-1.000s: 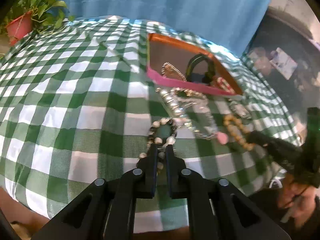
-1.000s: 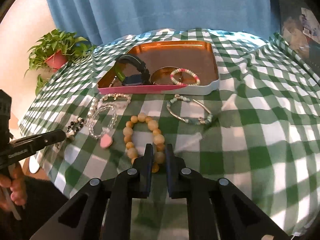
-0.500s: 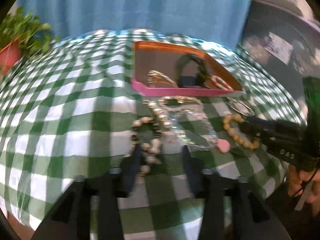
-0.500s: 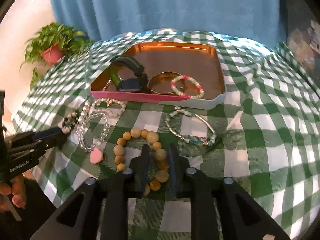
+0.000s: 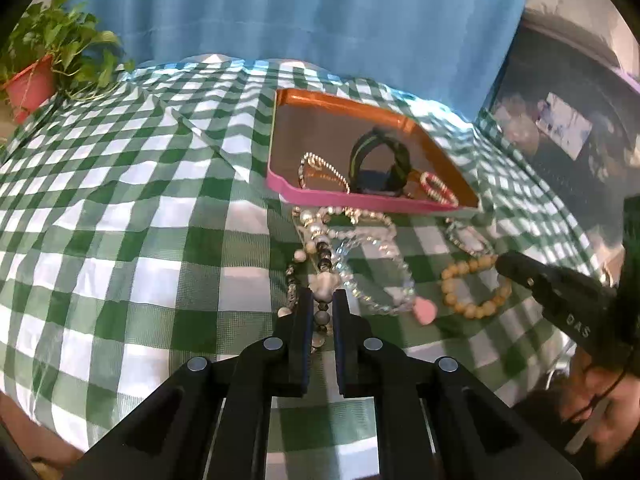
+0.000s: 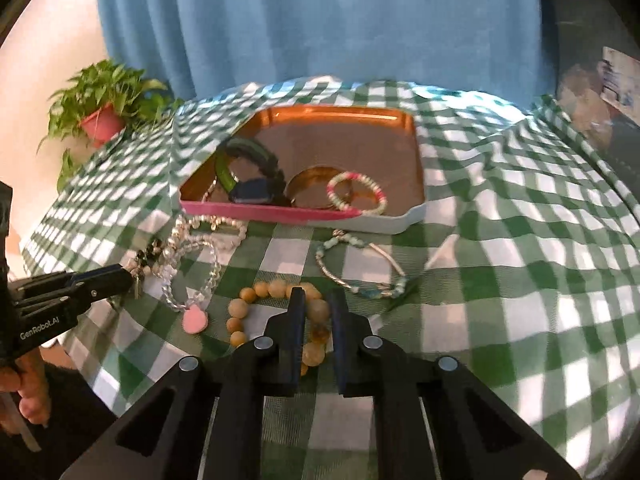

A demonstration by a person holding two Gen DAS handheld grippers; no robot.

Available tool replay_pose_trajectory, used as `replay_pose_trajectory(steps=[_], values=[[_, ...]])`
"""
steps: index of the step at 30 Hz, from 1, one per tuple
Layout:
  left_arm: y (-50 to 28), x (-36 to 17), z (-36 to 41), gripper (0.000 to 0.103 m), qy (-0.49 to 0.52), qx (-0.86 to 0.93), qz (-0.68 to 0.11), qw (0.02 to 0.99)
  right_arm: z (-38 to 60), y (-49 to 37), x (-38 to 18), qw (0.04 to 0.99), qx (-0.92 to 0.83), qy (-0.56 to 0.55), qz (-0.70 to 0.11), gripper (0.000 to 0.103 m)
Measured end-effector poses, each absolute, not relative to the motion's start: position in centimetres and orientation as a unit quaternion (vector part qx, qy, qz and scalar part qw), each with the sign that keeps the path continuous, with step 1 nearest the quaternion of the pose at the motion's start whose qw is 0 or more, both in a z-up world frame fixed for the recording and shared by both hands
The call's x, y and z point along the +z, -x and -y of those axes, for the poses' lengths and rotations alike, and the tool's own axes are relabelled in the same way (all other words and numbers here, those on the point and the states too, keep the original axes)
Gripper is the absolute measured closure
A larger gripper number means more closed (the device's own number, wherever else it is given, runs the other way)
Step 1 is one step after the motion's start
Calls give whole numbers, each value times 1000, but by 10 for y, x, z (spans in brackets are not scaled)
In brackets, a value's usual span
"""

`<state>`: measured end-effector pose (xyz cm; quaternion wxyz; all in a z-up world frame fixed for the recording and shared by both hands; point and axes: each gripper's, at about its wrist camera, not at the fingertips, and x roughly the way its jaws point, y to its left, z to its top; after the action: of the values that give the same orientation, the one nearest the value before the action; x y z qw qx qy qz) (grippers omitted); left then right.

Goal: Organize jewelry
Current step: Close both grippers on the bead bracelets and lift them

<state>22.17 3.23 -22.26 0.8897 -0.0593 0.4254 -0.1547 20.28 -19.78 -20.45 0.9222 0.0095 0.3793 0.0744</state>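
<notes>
Ahead of both claws, beyond the loose pieces: the tray (image 6: 280, 213), pink-rimmed, coppery inside, rigid, already part filled. Nothing to grip there, only somewhere to drop things.

Pinched in the right claw (image 6: 318, 294), just now closed onto it: the wooden bead bracelet (image 6: 276, 289). Fat tan beads on a cord, with one bead caught between the fingers and the rest of the loop spread on the checked cloth (image 6: 500, 320), mostly left of the fingertips. Light; hard bead by bead but floppy as a loop, so likely to sag and swing once lifted. Round beads, probably prone to rolling out from flat pads. Better taken across the cord between two beads, or squarely on a single bead.

Pinched in the left claw (image 5: 320, 296), likewise just closed: the black-and-white bead bracelet (image 5: 324, 284). Smaller mixed beads, dark and pale, loosely strung, trailing from between the fingers straight ahead. Light and limp.

Touching it just right of the fingertips, perhaps tangled with it: a crystal strand (image 5: 384, 280) ending in a pink charm (image 5: 425, 312). Worth lifting slowly to avoid dragging that neighbour along. Brittle-looking, so better set down than dropped.
</notes>
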Motion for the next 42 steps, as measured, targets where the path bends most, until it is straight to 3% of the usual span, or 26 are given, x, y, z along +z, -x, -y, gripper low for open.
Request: replay_pose_trajectory(steps=[31, 42], values=[[-87, -8, -35, 94, 62, -181, -225, 955, 153, -55, -5, 976, 104, 24, -188, 92], [-119, -13, -42, 94, 74, -196, -228, 951, 164, -79, -14, 974, 115, 10, -197, 92]])
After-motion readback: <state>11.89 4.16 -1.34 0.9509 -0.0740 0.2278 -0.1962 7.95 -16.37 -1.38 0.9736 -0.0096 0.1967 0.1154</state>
